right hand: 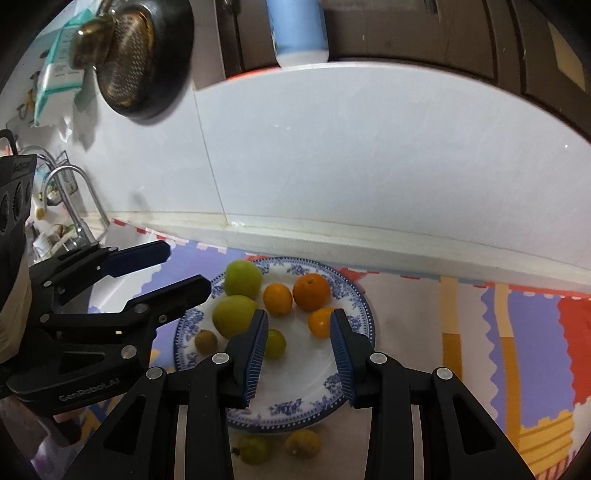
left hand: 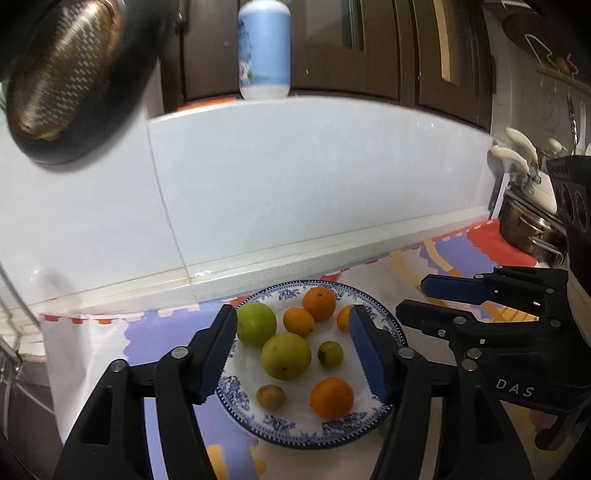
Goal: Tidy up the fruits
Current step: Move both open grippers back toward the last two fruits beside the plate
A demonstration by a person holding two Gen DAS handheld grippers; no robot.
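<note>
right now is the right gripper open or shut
Open: the right gripper has its blue pads spread apart above the plate, with nothing between them.

In the left wrist view, the left gripper's right finger (left hand: 369,354) covers most of 1 small orange (left hand: 344,316) on the plate (left hand: 295,428). In the right wrist view, the right gripper's left finger (right hand: 251,354) hides part of a small green fruit (right hand: 276,343) and the edge of a larger green fruit (right hand: 232,314). The blue bottle (right hand: 297,27) is cut off by the top edge, and its label in the left wrist view is too blurred to read.
</note>
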